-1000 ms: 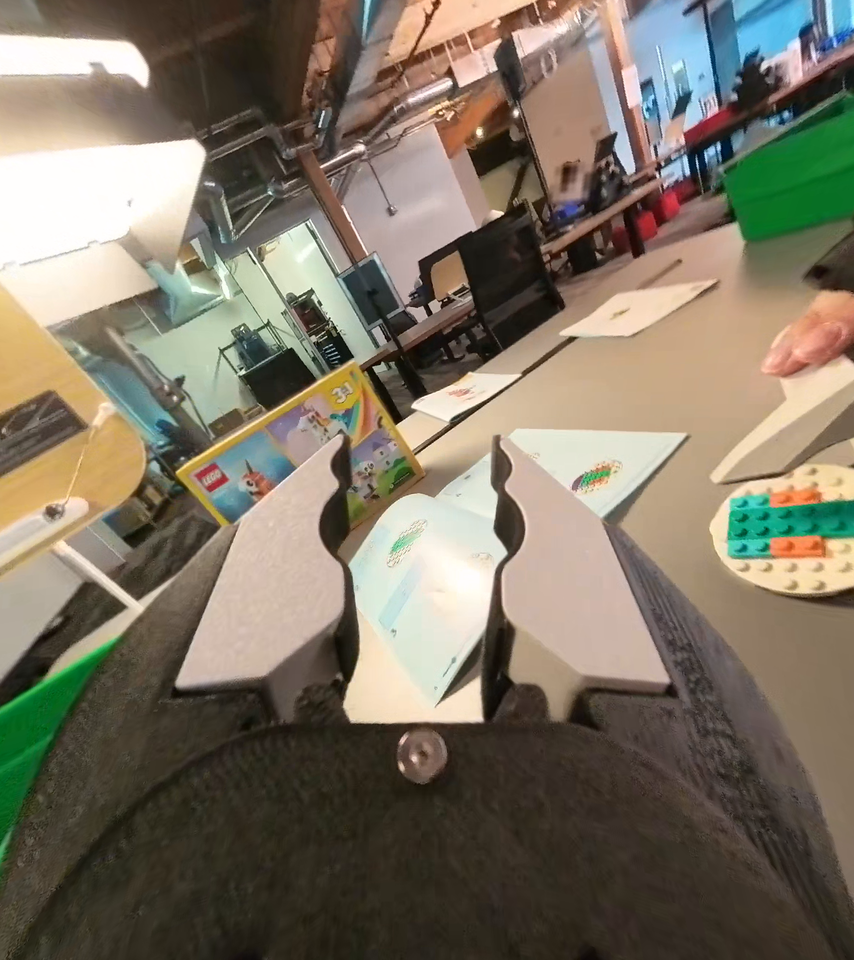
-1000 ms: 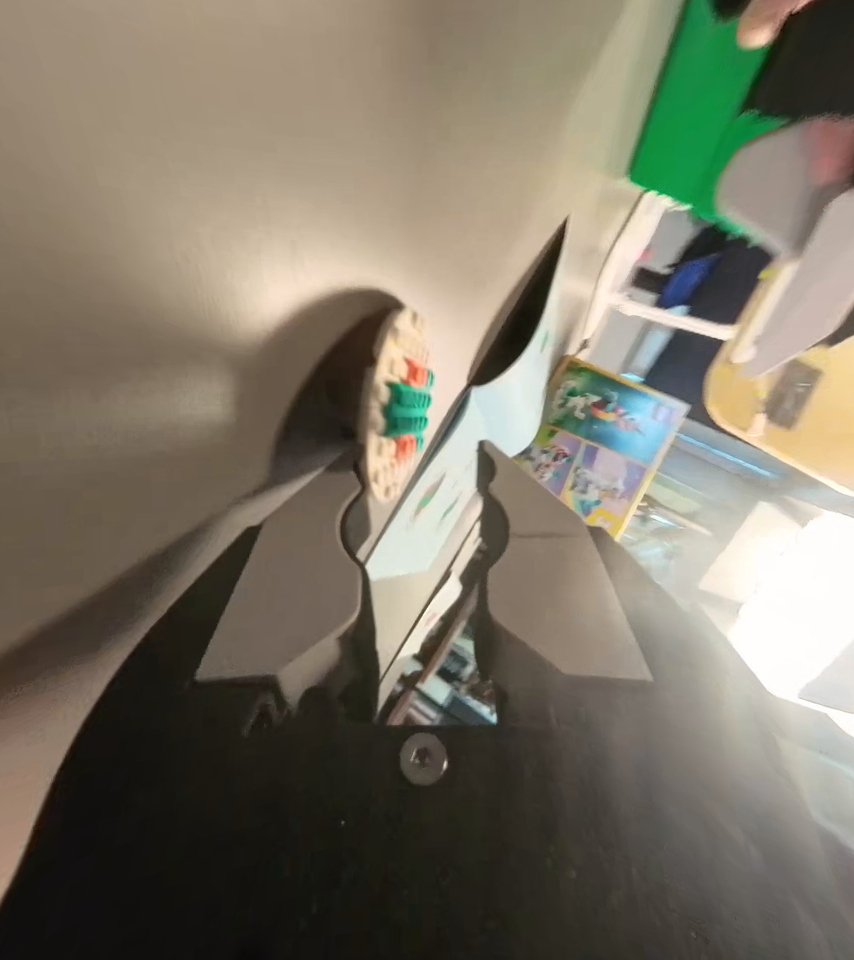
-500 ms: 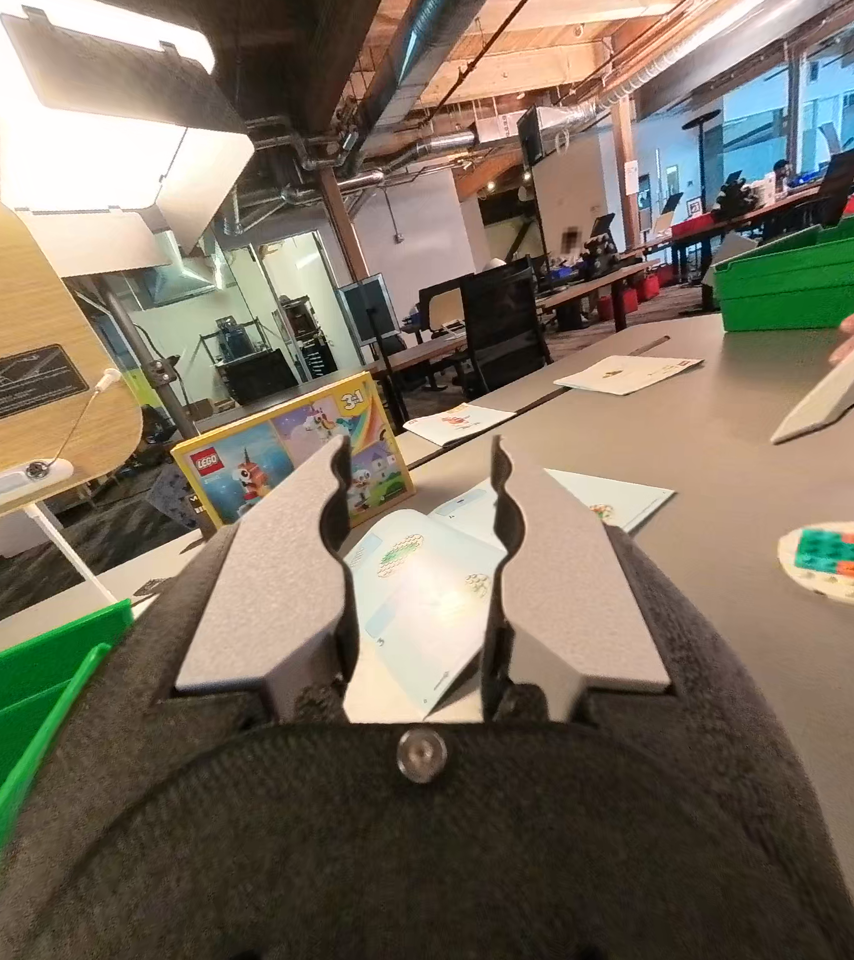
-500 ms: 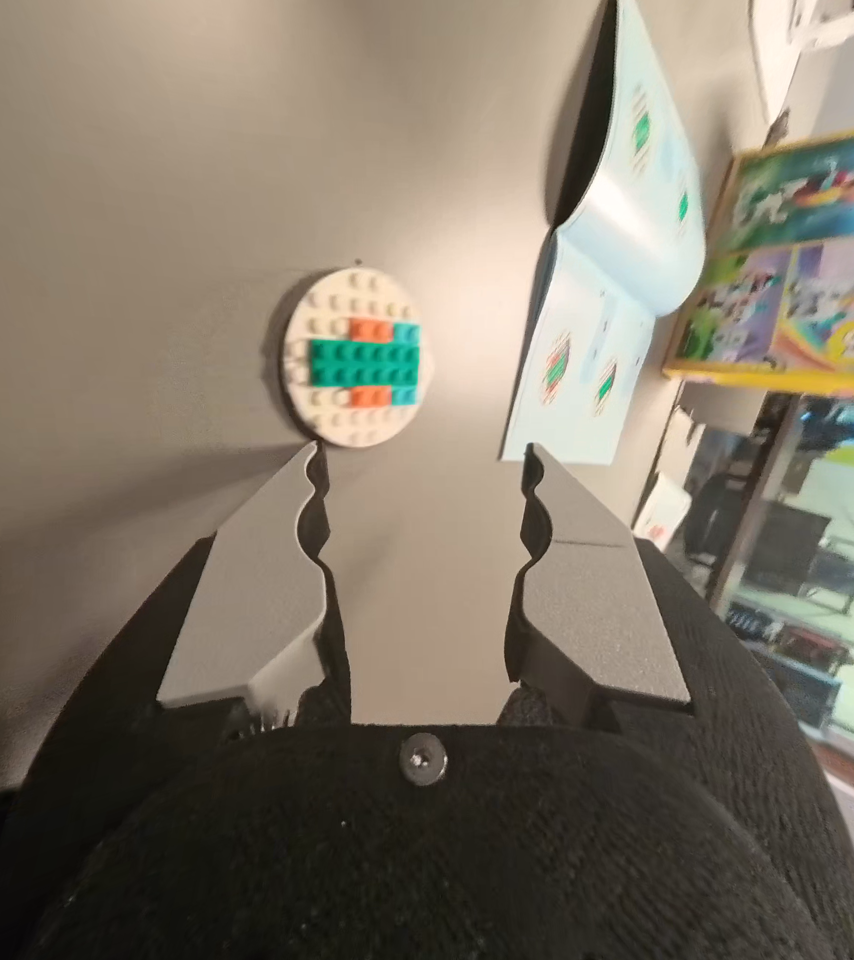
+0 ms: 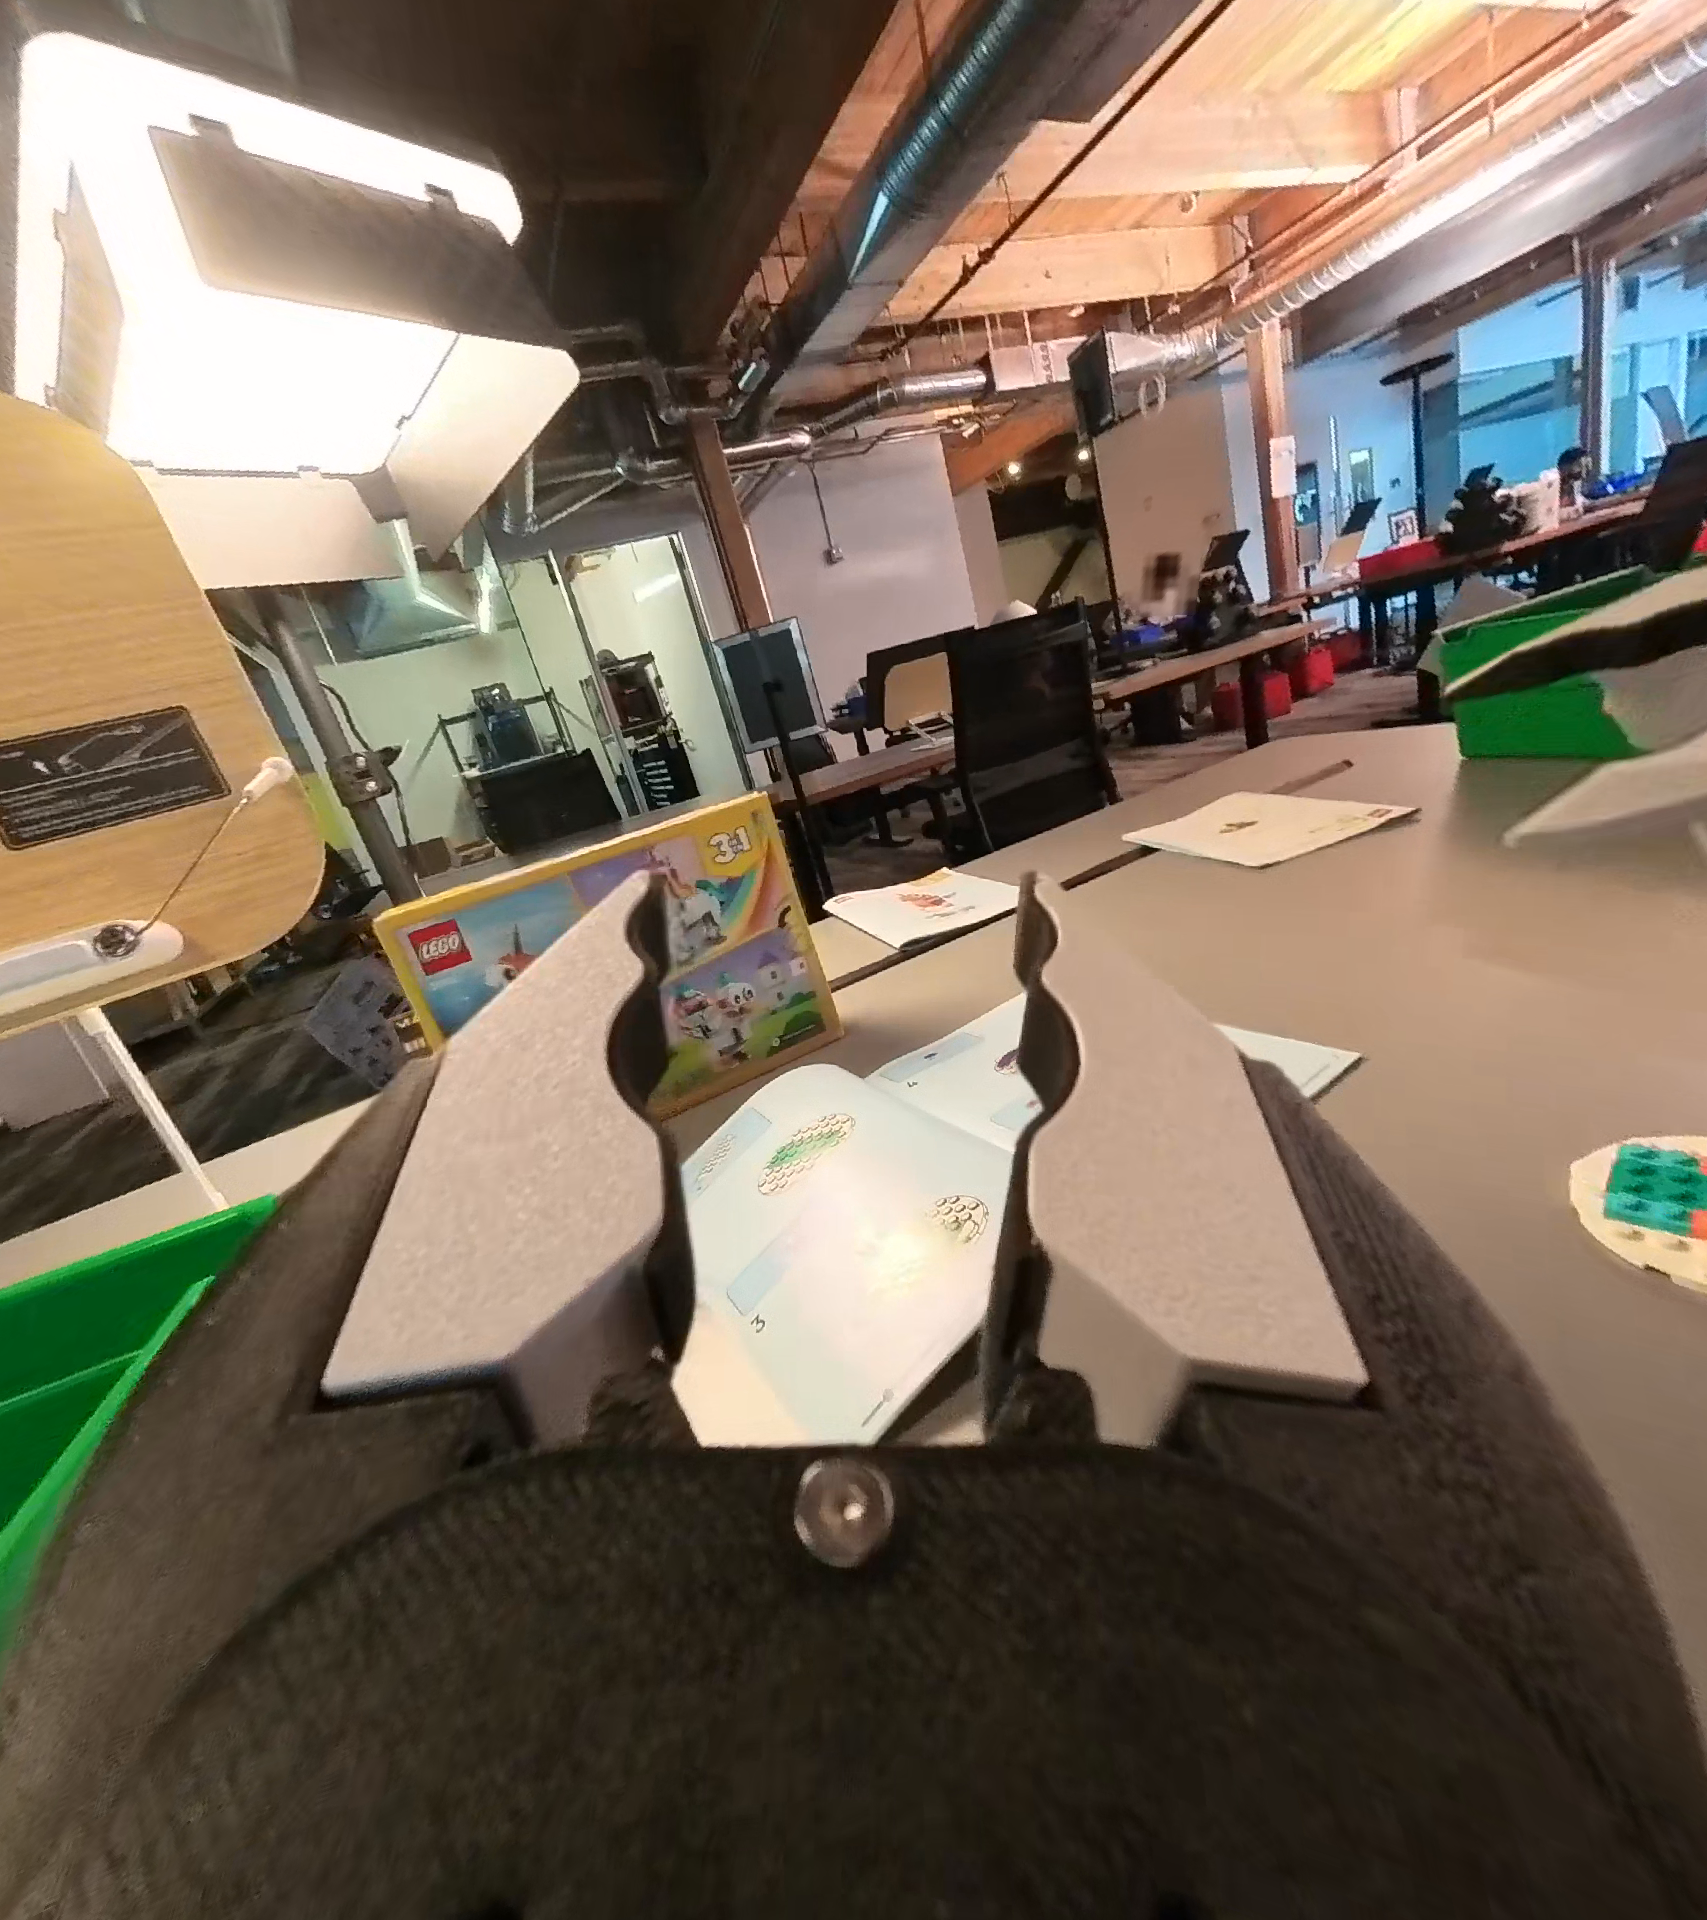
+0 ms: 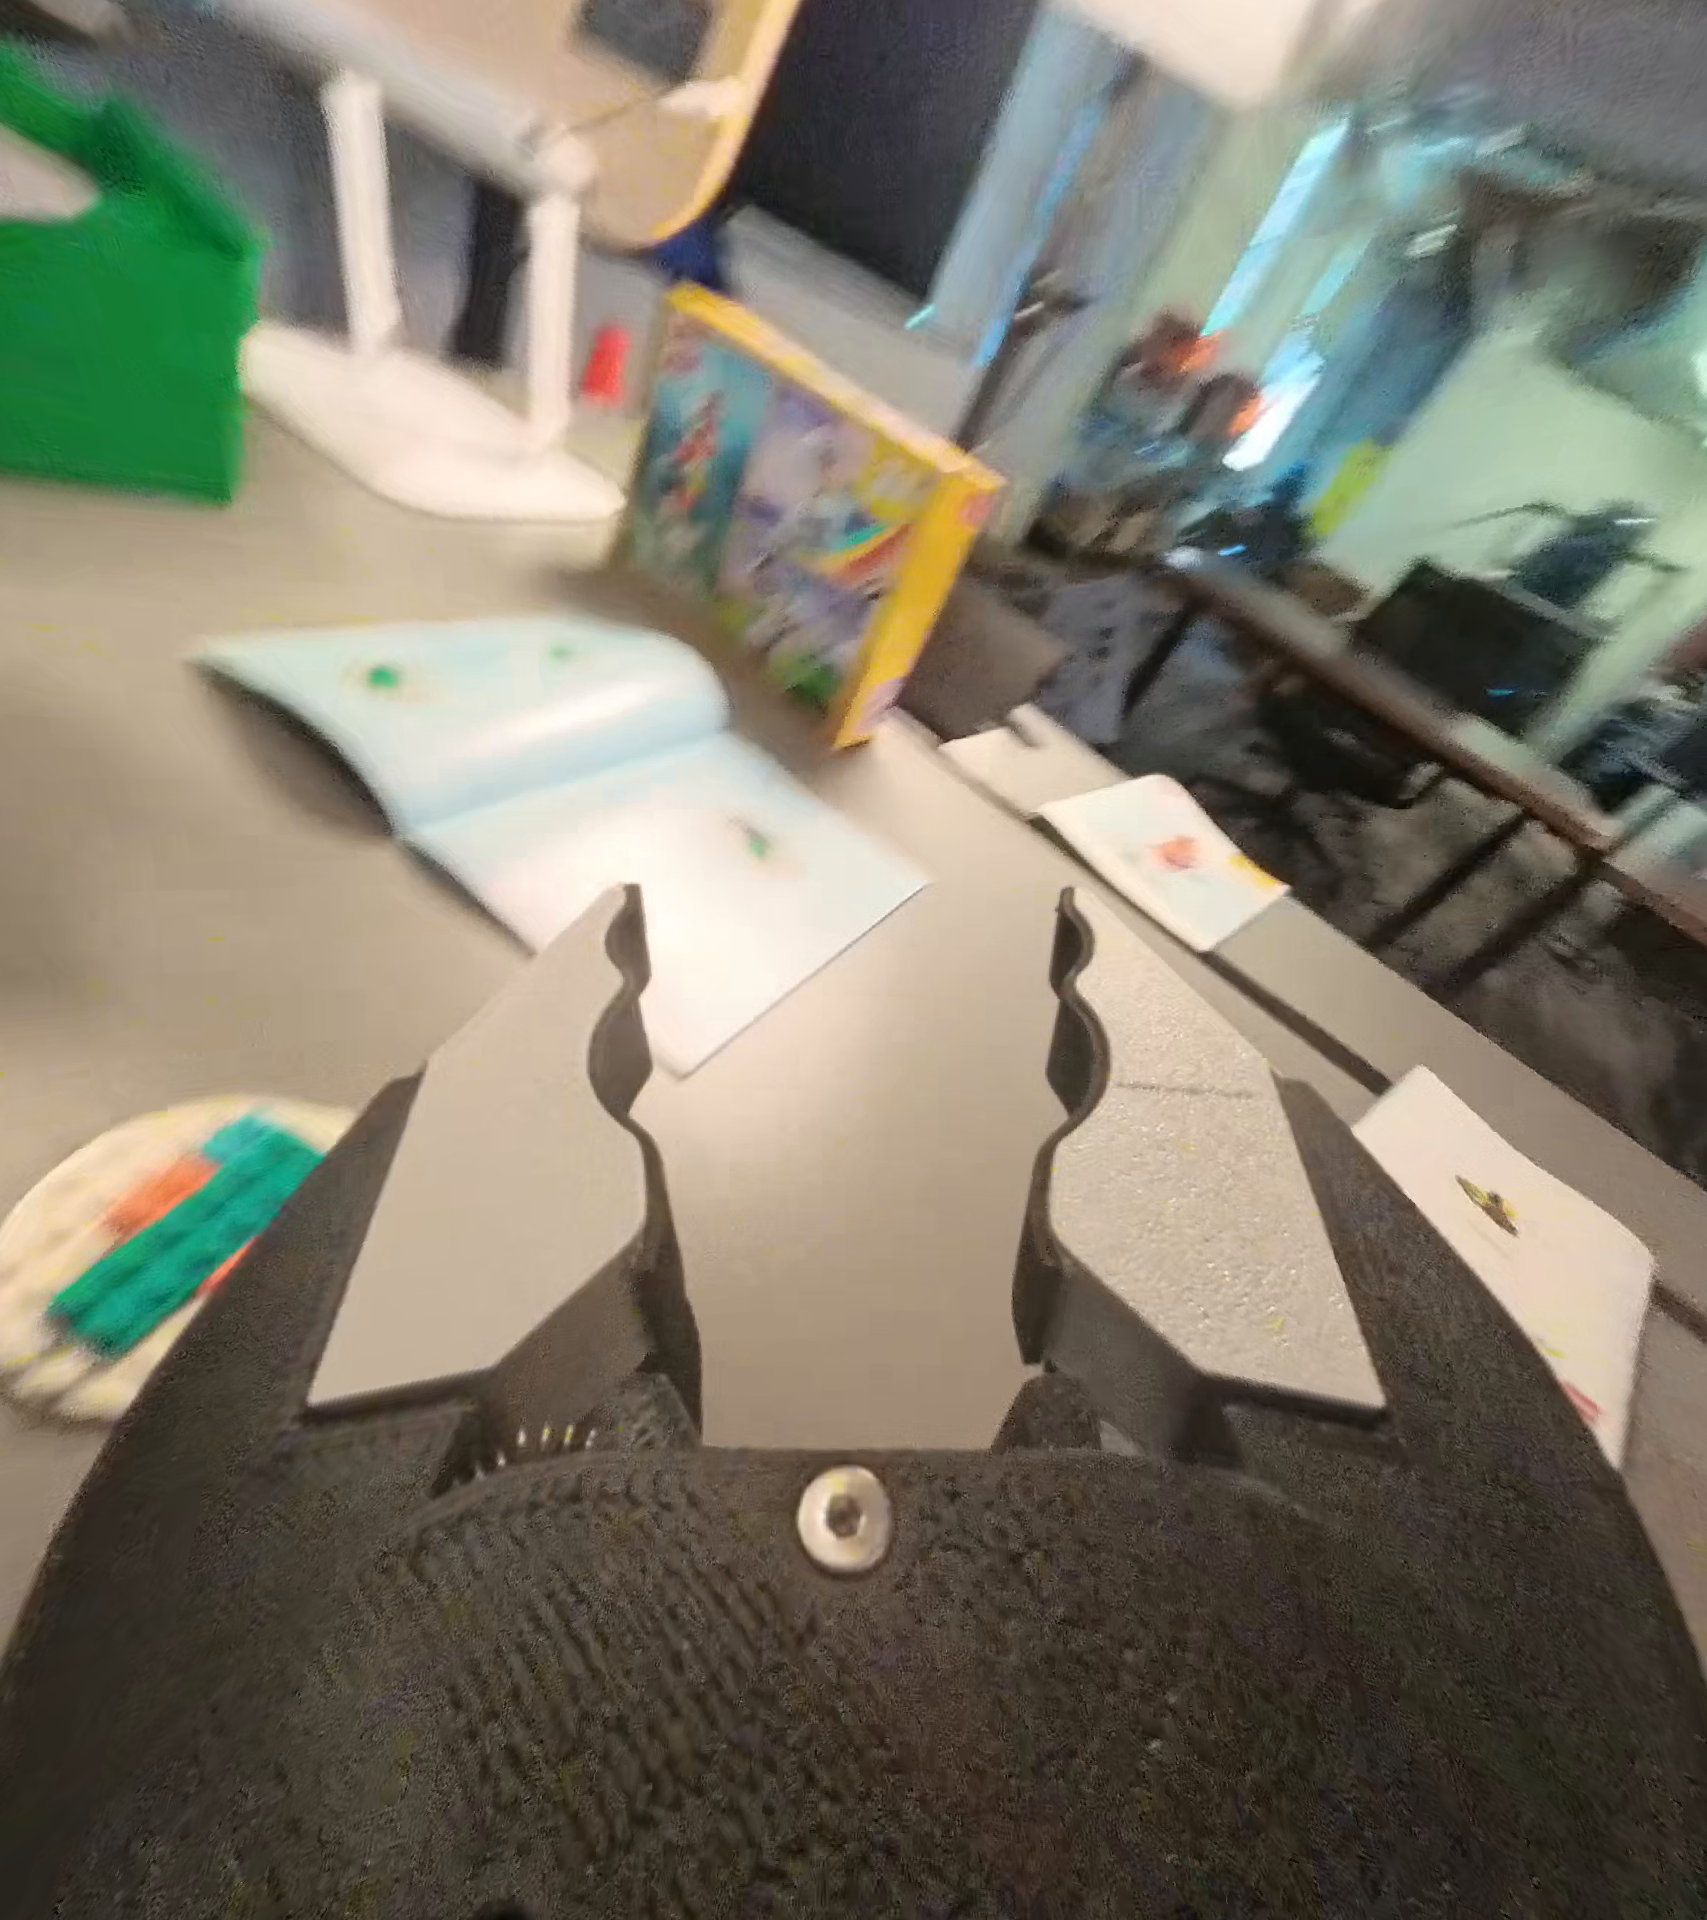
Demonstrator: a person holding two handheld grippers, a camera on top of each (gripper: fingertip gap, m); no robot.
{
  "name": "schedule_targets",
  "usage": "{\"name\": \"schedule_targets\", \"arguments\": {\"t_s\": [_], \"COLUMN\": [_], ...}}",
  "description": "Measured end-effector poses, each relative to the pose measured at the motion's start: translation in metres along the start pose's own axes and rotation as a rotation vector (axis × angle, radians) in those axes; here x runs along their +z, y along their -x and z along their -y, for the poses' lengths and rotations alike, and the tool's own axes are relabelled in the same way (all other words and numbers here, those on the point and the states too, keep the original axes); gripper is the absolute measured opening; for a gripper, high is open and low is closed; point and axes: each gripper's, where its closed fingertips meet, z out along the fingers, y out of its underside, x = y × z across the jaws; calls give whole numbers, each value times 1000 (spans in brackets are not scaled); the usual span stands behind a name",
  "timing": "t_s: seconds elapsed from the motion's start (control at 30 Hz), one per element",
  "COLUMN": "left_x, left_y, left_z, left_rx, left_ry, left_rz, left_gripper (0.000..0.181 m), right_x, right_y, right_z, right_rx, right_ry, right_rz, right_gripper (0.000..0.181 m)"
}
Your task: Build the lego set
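A round white lego plate [image 5: 1706, 1226] with teal and orange bricks on it lies flat on the grey table [image 5: 1451, 1018], at the right edge of the left wrist view. It also shows at the lower left of the right wrist view [image 6: 142, 1247], partly behind my finger. My left gripper [image 5: 838, 894] is open and empty above an open instruction booklet [image 5: 859, 1216]. My right gripper [image 6: 849, 904] is open and empty, to the right of the plate; it also shows at the upper right of the left wrist view [image 5: 1680, 727].
A yellow lego box [image 5: 620, 987] stands behind the booklet. Green bins sit at the left [image 5: 7, 1455] and at the far right [image 5: 1524, 707]. A lamp stand with a white base [image 6: 433, 436] is by the box. Loose leaflets [image 5: 1264, 826] lie farther back.
My right gripper has swung up from pointing down at the plate to looking across the table, and its jaws have opened wider. My left gripper has levelled out and opened a little.
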Motion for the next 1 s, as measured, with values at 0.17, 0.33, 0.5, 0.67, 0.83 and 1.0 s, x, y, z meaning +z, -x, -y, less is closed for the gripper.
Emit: {"name": "schedule_targets", "arguments": {"t_s": [0.17,0.33,0.5,0.67,0.83,1.0], "left_x": [5,30,70,88,73,73], "left_y": [0,-9,-17,-31,-39,-37], "left_z": [0,-19,-33,-31,2,1], "left_rx": [21,90,89,115,114,79], "left_ry": [-43,-9,23,-10,-135,-128], "left_rz": [36,33,34,-12,-77,-74], "left_gripper": [70,69,70,69,66,66], "right_x": [12,25,40,39,43,48], "right_y": [-47,-79,-112,-103,-90,-77], "right_z": [-9,-8,-18,-4,6,13], "right_rx": [120,144,129,65,62,63], "right_ry": [-144,-220,-192,-260,-311,-322], "right_rz": [-295,-425,-540,-512,-420,-347], "right_gripper": [74,70,68,64,61,62]}}
